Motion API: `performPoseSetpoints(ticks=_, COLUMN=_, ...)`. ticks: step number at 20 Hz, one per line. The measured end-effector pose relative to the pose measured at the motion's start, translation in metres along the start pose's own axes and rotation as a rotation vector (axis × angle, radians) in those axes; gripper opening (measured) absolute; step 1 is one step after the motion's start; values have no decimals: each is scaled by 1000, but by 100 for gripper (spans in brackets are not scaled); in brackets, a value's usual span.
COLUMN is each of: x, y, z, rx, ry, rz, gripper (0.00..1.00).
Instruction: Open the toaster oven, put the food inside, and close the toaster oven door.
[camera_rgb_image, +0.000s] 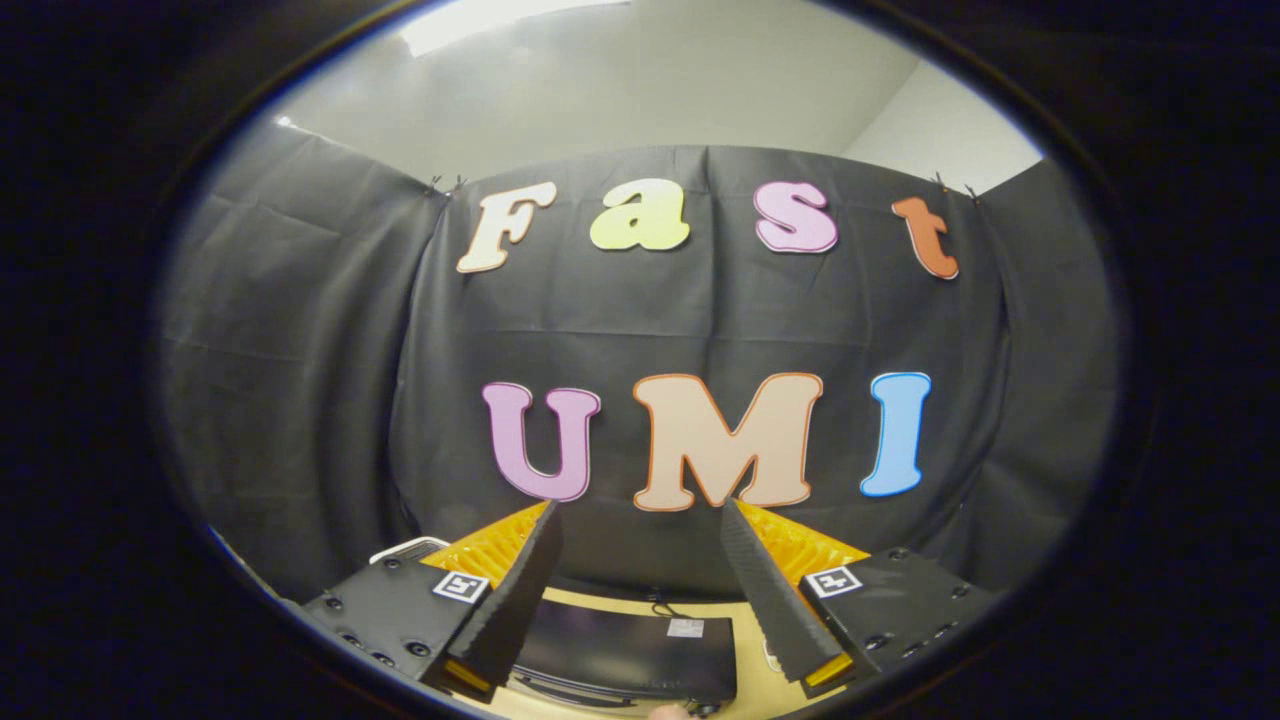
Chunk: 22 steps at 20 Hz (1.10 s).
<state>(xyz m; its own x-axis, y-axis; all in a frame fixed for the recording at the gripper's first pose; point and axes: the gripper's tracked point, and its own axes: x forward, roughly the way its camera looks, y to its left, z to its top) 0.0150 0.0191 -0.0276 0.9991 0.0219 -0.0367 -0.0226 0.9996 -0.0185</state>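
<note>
Black cloth wall (640, 330) hangs across the back of the booth and takes up most of the middle of the frame; it is creased, pinned at its upper corners, and folds round to left and right. Above it, pale room wall and ceiling (640, 90), with a bright patch of light at upper left. Nothing stands between the fingers and the cloth at the height they point.

Gripper (640, 520) held high, aimed level at the cloth. Fingers wide apart, empty, touching nothing; the two tips stand clear against the cloth with an open gap between them. Each finger rises from a dark block carrying a small square marker; ribbed yellow parts show behind both finger bases.

Toaster oven (630, 650): lower centre of the frame, below the gap between the fingers, well under the tips. Seen from above as a dark flat top with a small pale label near its rear edge. A cable (662, 606) comes off its back edge. It sits on a light wooden table (610, 603), of which a strip shows behind the oven. Door side is cut off at the bottom; cannot tell whether the door is open or closed.

A white curved edge (405, 548) shows at lower left, just beyond the left block; too little of it shows to tell what it is. A small pale shape at bottom centre, by the oven's front, is also too little to identify.
</note>
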Motion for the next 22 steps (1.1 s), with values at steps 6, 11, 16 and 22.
performPoseSetpoints(ticks=6, x=18, y=7, z=-30, rx=-21, ry=20, rz=14, gripper=99)
performPoseSetpoints(ticks=11, x=30, y=16, z=-119, rx=-32, ry=136, rz=34, gripper=99)
performPoseSetpoints(ticks=16, x=27, y=23, z=-217, rx=-41, ry=316, rz=41, gripper=99)
performPoseSetpoints(ticks=22, x=12, y=28, z=-292, rx=-110, ry=467, rz=44, gripper=99)
